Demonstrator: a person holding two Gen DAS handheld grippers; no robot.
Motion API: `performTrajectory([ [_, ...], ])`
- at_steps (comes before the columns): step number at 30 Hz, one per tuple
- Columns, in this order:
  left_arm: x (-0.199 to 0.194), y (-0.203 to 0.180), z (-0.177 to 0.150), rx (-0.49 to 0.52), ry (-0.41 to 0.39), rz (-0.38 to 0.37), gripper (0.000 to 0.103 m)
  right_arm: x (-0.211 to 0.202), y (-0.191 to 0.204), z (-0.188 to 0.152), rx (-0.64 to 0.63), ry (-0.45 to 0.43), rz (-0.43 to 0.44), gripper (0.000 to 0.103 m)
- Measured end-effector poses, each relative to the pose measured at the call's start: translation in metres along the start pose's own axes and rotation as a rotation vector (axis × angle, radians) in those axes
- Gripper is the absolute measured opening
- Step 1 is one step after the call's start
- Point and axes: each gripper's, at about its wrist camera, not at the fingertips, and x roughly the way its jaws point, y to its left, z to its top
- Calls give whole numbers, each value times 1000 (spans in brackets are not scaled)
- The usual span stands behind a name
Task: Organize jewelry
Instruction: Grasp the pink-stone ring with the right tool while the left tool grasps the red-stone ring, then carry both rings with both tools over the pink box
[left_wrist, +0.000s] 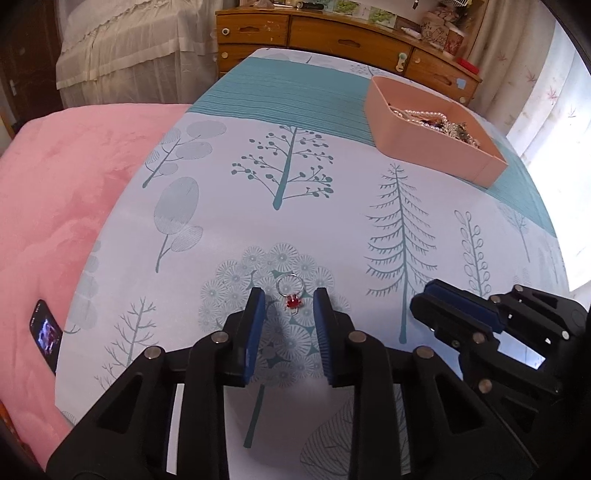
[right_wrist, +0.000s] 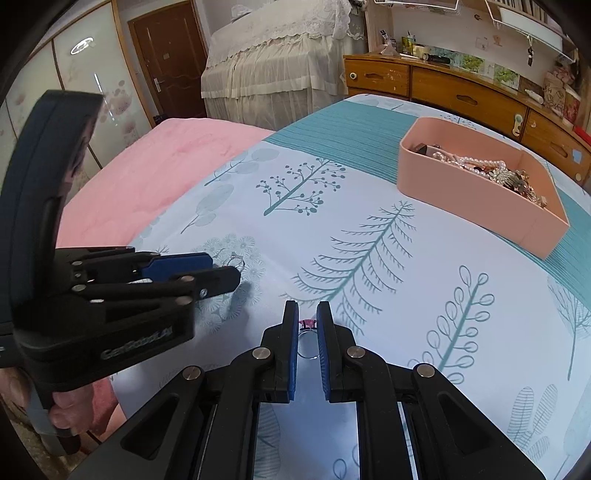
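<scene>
A pink-stoned ring (right_wrist: 307, 338) is clamped by the right gripper (right_wrist: 307, 314); a red-stoned ring (left_wrist: 291, 293) is straddled, unpressed, by the parted left gripper (left_wrist: 289, 301). The tray (left_wrist: 417, 146) is set well apart.

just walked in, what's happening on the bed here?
A person with two handheld grippers is sorting jewelry. The right gripper is shut on a silver ring with a pink stone. The left gripper straddles a red-stone ring lying on the bedsheet, not gripping it. The pink tray already holds jewelry.

both wrist views look steeply down, close — sharing the bedsheet (left_wrist: 332, 221).
</scene>
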Motion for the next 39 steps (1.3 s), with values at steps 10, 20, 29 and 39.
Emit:
performTrajectory([
  [10, 0, -8, -4, 22, -11, 59, 5, -5, -16, -7, 51, -4, 37, 10],
  [20, -15, -10, -5, 30, -59, 40, 5, -11, -16, -7, 53, -27, 27, 10],
  [29, -32, -15, 8, 42, -103, 13, 5, -30, -21, 1, 79, -70, -1, 10],
  [39, -67, -35, 79, 120, -236, -153, 5, -77, -73, 56, 197, -184, -79, 10],
])
